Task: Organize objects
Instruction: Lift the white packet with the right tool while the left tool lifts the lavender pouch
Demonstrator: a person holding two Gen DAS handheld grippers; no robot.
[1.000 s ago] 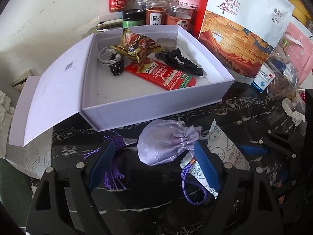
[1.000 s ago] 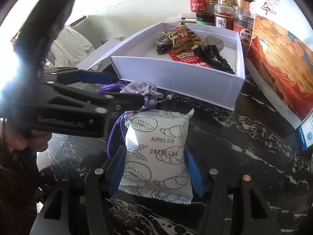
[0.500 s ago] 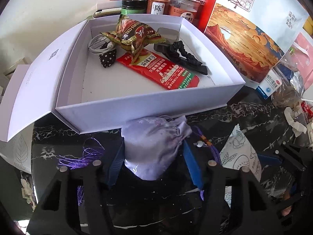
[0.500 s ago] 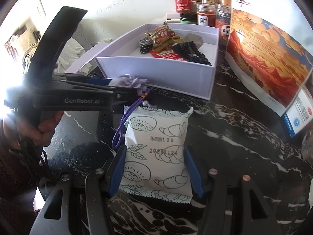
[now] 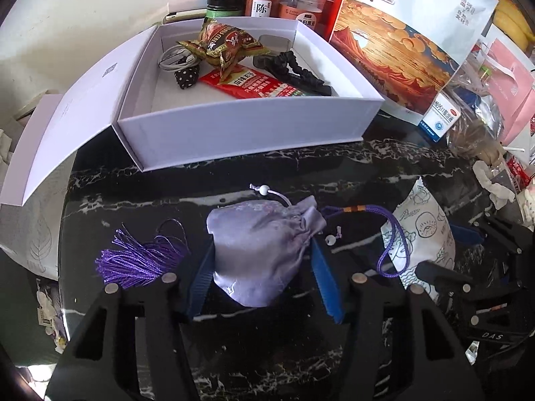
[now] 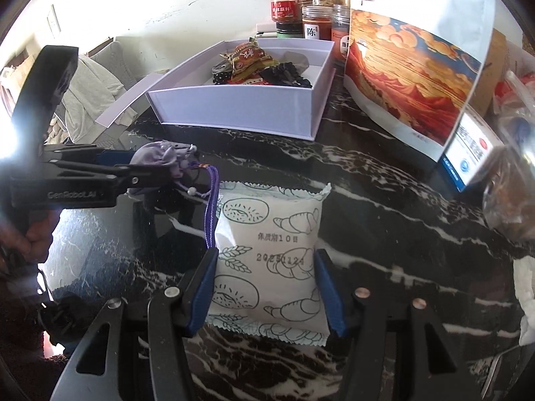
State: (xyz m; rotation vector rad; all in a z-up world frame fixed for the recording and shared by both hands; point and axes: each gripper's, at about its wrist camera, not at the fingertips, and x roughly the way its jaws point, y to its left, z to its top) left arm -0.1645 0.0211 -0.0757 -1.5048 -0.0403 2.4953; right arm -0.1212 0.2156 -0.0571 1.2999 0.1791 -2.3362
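My left gripper (image 5: 264,267) is shut on a lilac satin pouch (image 5: 264,237) and holds it above the black marble table; its purple tassel (image 5: 133,262) and cord (image 5: 391,234) hang out to the sides. The pouch also shows in the right wrist view (image 6: 160,157). My right gripper (image 6: 265,287) is shut on a white bread packet (image 6: 271,264) printed with pastries, which also shows in the left wrist view (image 5: 421,230). The open white box (image 5: 247,127) stands behind, holding snack packets, a cable and a black hair clip.
Spice jars (image 5: 260,0) line the wall behind the box. A large printed bag (image 5: 408,33) leans at the right, with a small medicine box (image 5: 441,117) and clutter beside it. The box lid (image 5: 67,127) lies open to the left.
My left gripper closed on the pouch and lifted it, then drew back from the box. My right gripper stays shut on the bread packet and has swung slightly right.
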